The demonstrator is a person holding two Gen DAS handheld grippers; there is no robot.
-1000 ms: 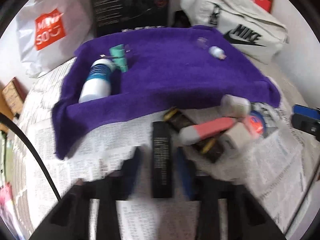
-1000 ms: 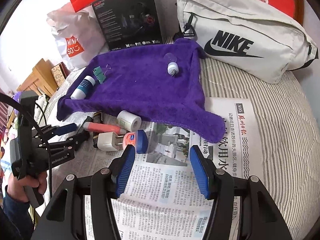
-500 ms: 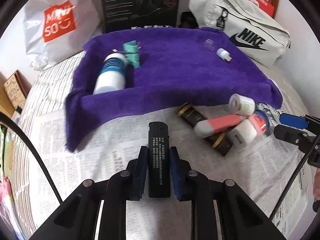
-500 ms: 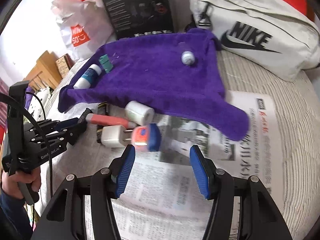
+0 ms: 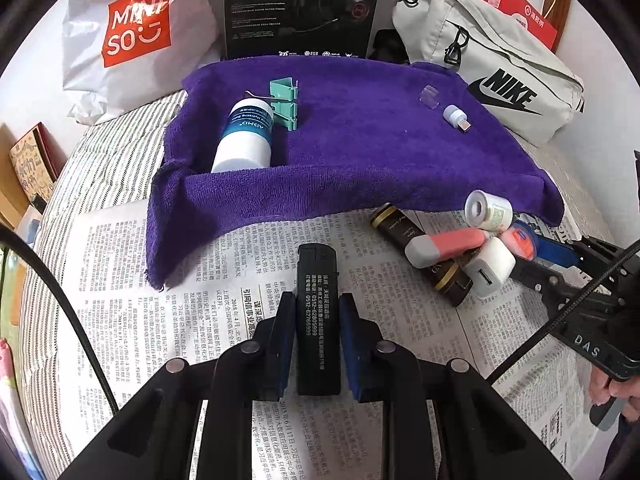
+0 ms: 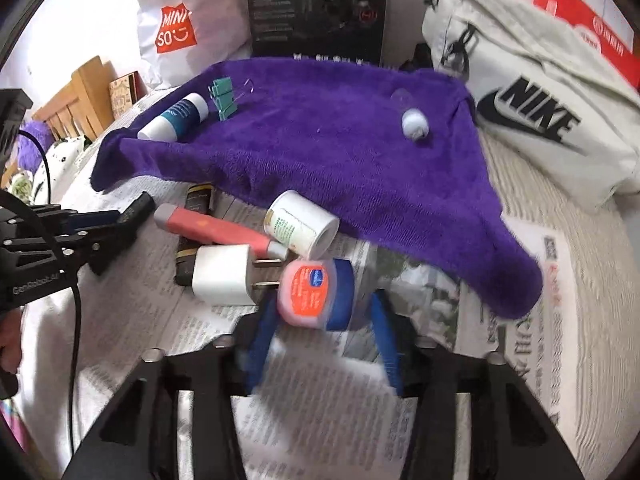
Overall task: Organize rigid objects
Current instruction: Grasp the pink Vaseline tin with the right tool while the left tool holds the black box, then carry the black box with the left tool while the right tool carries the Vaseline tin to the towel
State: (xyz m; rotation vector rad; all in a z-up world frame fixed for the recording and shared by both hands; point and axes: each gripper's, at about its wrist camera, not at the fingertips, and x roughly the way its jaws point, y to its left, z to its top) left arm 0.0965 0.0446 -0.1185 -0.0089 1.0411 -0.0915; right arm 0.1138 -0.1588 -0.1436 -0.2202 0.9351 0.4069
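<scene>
My left gripper (image 5: 317, 300) is shut on a black lighter (image 5: 318, 280) over the newspaper (image 5: 224, 280). My right gripper (image 6: 323, 308) is low over the paper, its jaws closing around a small pink jar with a blue lid (image 6: 316, 294). A gap still shows at the right pad. Beside the jar lie a white charger plug (image 6: 222, 274), a pink tube (image 6: 212, 228), a white roll-shaped jar (image 6: 302, 226) and a dark tube (image 6: 198, 200). On the purple towel (image 5: 360, 152) lie a white bottle (image 5: 246, 136), green binder clips (image 5: 285, 104) and a small white adapter (image 5: 456, 116).
A white Nike bag (image 5: 500, 64) lies behind the towel at the right, with a black box (image 5: 300, 4) and a Miniso bag (image 5: 132, 32) at the back. Wooden furniture (image 6: 76, 96) stands at the left. Striped bedding (image 6: 580, 240) surrounds the newspaper.
My right gripper has come forward and down to the pink jar, and its jaws have narrowed around it. The left gripper has shifted a little, and the lighter stays in it.
</scene>
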